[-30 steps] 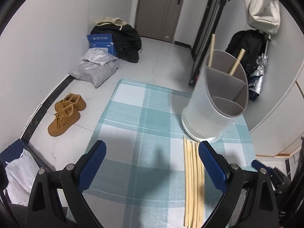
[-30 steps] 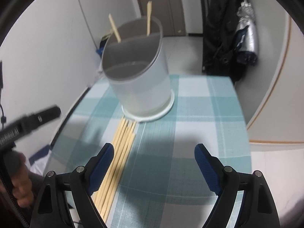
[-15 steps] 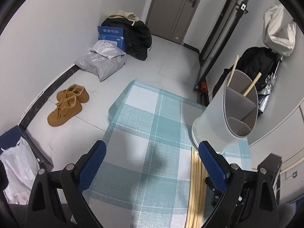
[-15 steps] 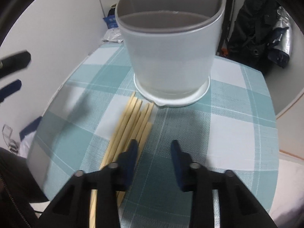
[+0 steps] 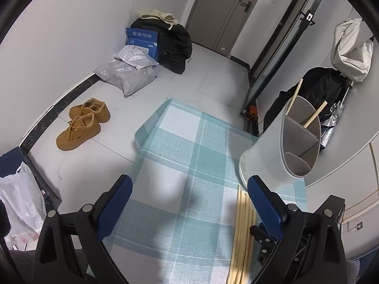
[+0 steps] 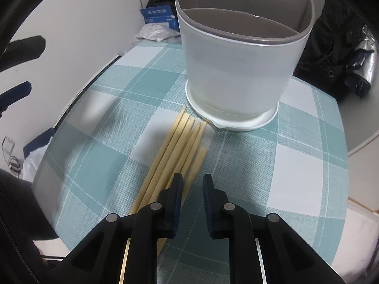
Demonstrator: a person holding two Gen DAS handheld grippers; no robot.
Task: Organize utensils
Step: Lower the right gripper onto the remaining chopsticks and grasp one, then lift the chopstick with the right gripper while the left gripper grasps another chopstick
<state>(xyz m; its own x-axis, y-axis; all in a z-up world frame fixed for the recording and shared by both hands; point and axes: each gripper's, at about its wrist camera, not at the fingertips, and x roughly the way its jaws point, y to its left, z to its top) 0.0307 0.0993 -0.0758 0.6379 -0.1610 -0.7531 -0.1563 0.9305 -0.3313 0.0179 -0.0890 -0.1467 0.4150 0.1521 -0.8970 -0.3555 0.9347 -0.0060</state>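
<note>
My right gripper (image 6: 192, 184) tilted steeply down, fingers just narrowing around one pale wooden chopstick (image 6: 198, 163); left gripper (image 5: 189, 203) gaped wide.

Your right claw (image 6: 192, 184) has dropped onto the chopsticks (image 6: 180, 142), its jaws just closing around one.

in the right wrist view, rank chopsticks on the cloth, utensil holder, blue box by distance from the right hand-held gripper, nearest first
From the right hand-held gripper:
1. chopsticks on the cloth, at its fingertips, slightly left.
2. utensil holder, straight ahead on the table.
3. blue box, on the floor beyond the table, upper left.
</note>
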